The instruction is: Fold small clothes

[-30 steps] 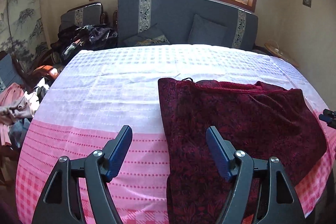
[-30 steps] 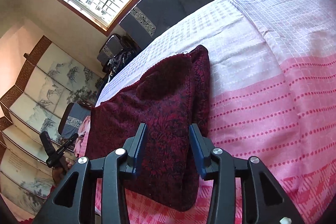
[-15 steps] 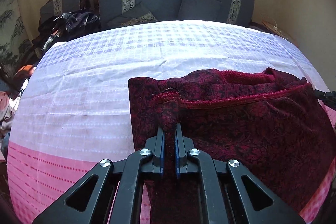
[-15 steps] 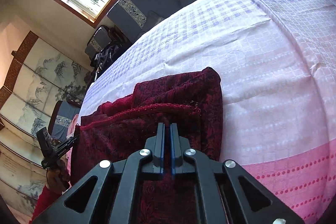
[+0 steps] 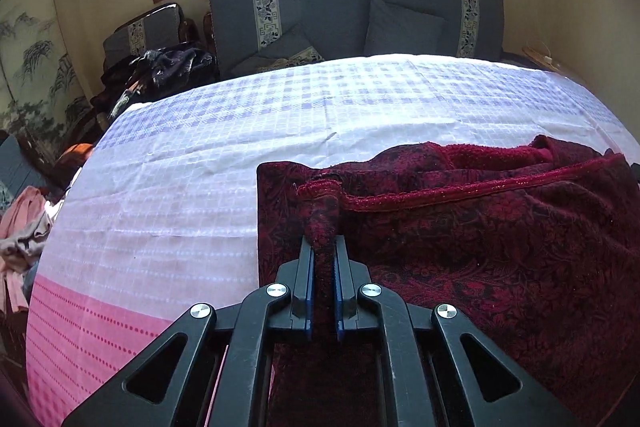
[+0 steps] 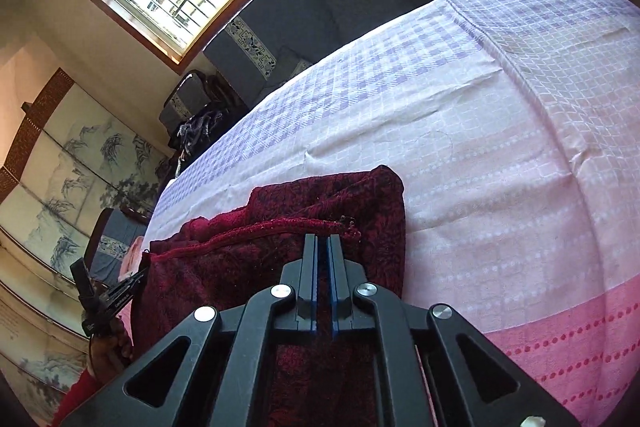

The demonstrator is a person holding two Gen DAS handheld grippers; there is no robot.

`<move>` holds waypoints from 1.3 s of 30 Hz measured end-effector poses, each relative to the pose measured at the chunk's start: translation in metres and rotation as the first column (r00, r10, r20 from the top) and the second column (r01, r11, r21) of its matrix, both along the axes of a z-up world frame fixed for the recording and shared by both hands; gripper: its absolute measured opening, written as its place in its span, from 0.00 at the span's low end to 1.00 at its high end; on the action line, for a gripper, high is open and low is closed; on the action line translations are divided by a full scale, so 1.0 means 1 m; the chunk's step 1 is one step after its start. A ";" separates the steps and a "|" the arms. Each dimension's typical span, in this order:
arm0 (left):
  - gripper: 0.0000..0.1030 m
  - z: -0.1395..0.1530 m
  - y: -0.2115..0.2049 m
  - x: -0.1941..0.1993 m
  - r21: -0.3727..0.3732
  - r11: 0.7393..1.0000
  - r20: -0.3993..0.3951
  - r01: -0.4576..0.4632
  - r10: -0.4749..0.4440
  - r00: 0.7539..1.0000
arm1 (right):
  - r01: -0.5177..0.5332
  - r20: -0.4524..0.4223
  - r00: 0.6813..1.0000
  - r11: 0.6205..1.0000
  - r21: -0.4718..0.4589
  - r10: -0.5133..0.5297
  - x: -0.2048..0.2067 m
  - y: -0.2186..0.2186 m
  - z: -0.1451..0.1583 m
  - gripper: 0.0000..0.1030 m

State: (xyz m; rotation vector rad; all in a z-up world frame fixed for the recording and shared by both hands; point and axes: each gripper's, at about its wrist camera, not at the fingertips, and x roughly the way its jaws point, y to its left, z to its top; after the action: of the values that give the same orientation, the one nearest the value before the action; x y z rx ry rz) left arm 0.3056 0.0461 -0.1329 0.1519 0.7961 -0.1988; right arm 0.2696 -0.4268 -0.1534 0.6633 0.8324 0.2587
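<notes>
A dark red patterned garment point(image 5: 480, 247) lies on the pink and white checked bedspread point(image 5: 240, 131). My left gripper point(image 5: 323, 247) is shut on the garment's near left corner and holds it lifted, folded toward the far edge. In the right wrist view the same garment point(image 6: 248, 267) shows, and my right gripper point(image 6: 322, 243) is shut on its near right corner along the hem. The left gripper point(image 6: 104, 303) shows at the left edge of the right wrist view.
The bedspread point(image 6: 500, 155) stretches far and right of the garment. A grey sofa point(image 5: 352, 15) with cushions stands under the window. Dark clothes point(image 5: 160, 71) are piled at the far left, and light clothes point(image 5: 20, 227) lie at the bed's left side.
Both grippers went from open above the garment to shut on its near corners. They have carried the near edge up and toward the far edge.
</notes>
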 end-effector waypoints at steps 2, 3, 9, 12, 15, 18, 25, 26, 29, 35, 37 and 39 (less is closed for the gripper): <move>0.09 0.000 0.001 0.000 -0.004 1.000 0.002 -0.002 0.002 1.000 | 0.014 -0.003 1.000 1.000 0.026 -0.014 0.000 -0.003 -0.004 0.19; 0.09 0.000 0.003 0.000 -0.015 1.000 0.000 -0.002 0.002 1.000 | 0.008 0.000 1.000 0.999 0.049 -0.008 0.001 -0.004 -0.005 0.34; 0.15 -0.003 0.021 0.001 -0.134 0.991 -0.005 -0.022 0.021 1.000 | -0.047 -0.011 0.999 0.999 0.018 0.047 0.011 0.012 -0.006 0.09; 0.20 -0.005 0.029 0.000 -0.175 0.984 0.000 -0.042 0.043 0.999 | -0.032 0.026 0.999 0.998 -0.052 0.033 0.010 0.018 0.007 0.08; 0.26 -0.002 0.034 -0.001 -0.196 0.978 0.027 -0.076 0.083 0.996 | 0.022 0.080 0.997 0.998 -0.056 -0.018 0.010 0.012 0.020 0.08; 0.33 -0.008 0.034 0.001 -0.188 0.977 0.005 -0.095 0.098 0.995 | 0.031 0.043 0.999 0.993 -0.114 -0.026 0.014 0.015 0.006 0.08; 0.55 -0.008 0.033 0.000 -0.156 0.981 0.012 -0.116 0.119 0.993 | 0.065 -0.003 0.998 0.992 -0.113 -0.065 0.009 0.010 -0.016 0.21; 0.55 -0.006 0.034 -0.002 -0.170 0.979 0.021 -0.112 0.118 0.993 | 0.093 0.014 0.996 0.988 -0.125 -0.092 0.003 0.008 -0.009 0.22; 0.57 0.000 0.043 -0.010 -0.228 0.967 0.039 -0.112 0.124 0.992 | 0.124 0.124 0.987 0.977 -0.171 -0.103 -0.023 0.013 0.025 0.23; 0.64 0.018 0.059 -0.019 -0.288 0.951 0.058 -0.114 0.136 0.989 | 0.003 0.161 0.986 0.949 -0.316 0.051 -0.040 0.061 0.053 0.27; 0.65 0.016 0.055 -0.009 -0.252 0.964 0.001 -0.083 0.086 0.996 | 0.015 0.140 0.990 0.950 -0.312 0.031 -0.032 0.054 0.047 0.44; 0.65 0.013 0.048 -0.002 -0.191 0.980 -0.025 -0.051 0.047 0.999 | 0.017 0.100 0.995 0.968 -0.251 0.008 -0.020 0.037 0.034 0.54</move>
State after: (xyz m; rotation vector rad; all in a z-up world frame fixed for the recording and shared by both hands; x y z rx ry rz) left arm 0.3035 0.0938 -0.1195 -0.0518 0.7955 -0.2295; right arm 0.2493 -0.3899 -0.1194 0.4102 0.7518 0.1765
